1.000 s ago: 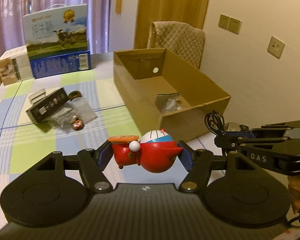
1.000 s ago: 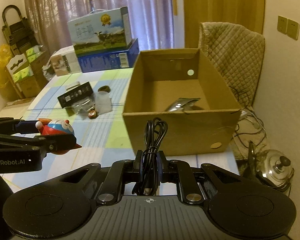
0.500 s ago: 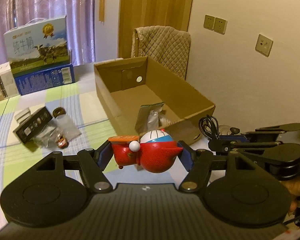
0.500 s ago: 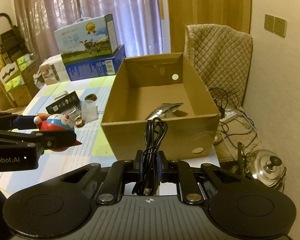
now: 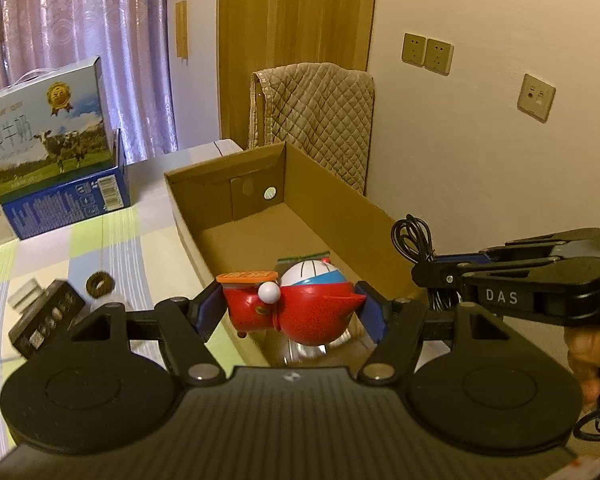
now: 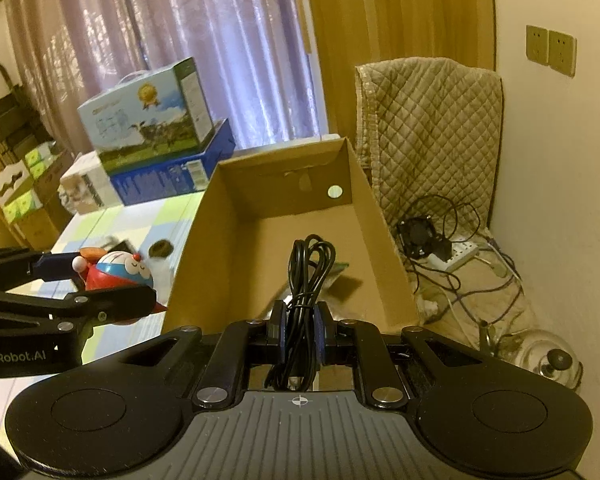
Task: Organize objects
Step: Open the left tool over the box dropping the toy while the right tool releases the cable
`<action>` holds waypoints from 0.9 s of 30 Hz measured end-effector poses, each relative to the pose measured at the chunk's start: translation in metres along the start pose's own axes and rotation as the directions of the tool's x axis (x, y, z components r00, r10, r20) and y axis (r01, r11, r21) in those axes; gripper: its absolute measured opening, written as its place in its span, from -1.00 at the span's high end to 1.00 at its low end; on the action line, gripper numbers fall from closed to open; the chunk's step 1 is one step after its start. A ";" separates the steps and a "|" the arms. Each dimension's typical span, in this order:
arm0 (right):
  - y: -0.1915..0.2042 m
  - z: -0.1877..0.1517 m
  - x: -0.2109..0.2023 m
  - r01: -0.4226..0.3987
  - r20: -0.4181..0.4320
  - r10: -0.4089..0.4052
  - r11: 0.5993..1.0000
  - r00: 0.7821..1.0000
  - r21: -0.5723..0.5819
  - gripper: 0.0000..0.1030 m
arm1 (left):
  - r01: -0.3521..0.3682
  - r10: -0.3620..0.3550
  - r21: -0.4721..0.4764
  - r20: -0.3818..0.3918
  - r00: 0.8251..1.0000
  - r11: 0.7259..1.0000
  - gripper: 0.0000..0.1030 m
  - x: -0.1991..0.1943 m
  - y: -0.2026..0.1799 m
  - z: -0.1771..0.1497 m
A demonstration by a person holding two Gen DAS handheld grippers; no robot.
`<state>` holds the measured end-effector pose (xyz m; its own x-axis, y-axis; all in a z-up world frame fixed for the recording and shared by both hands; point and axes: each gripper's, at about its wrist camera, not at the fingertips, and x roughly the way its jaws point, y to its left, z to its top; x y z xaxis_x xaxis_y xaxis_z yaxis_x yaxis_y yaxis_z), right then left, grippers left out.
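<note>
Holding the toy (image 5: 296, 300) clamped between its blue pads, your left gripper (image 5: 292, 308) hangs at the near left corner of the box (image 5: 340, 196); from the right wrist view the toy seems to sit just outside the left wall rather than over the opening. Let go there and it would likely strike the rim and roll onto the table (image 5: 100, 240), toward the small black case (image 5: 44, 320) and the ring (image 5: 99, 281) lying there. The toy is round and glossy, pinched at its sides, so a tilt of your wrist could let it twist out early.

Moving right, a foil packet (image 6: 332, 276) already lies on the box floor, partly hidden behind the cable. Your right gripper (image 6: 300, 336) is closed on a coiled black cable (image 6: 308, 272), its loops standing up above the near wall. Loose loops may snag on that wall or spring open on release. The two grippers are close together, so lowering both at once risks a knock.
</note>
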<state>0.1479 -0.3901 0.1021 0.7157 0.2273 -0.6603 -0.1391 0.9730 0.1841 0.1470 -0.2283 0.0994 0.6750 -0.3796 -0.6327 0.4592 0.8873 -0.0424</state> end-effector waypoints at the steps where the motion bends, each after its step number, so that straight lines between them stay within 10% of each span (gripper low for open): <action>1: -0.002 0.004 0.004 0.000 0.000 0.000 1.000 1.000 0.002 0.79 | 0.002 -0.002 -0.003 -0.003 1.000 1.000 -0.26 0.005 0.002 0.004; 12: -0.016 0.018 0.036 0.026 -0.018 -0.026 1.000 1.000 0.016 0.79 | 0.038 -0.039 -0.046 -0.021 0.999 0.998 -0.50 0.055 0.014 0.029; 27: -0.005 0.024 0.042 -0.011 -0.004 0.011 1.000 1.000 0.015 0.79 | -0.044 0.046 -0.127 0.019 0.999 0.991 -0.50 0.009 0.069 0.011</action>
<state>0.1955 -0.3864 0.0907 0.7115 0.2382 -0.6610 -0.1368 0.9697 0.2023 0.1912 -0.1732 0.0991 0.7067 -0.3430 -0.6188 0.3523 0.9291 -0.1126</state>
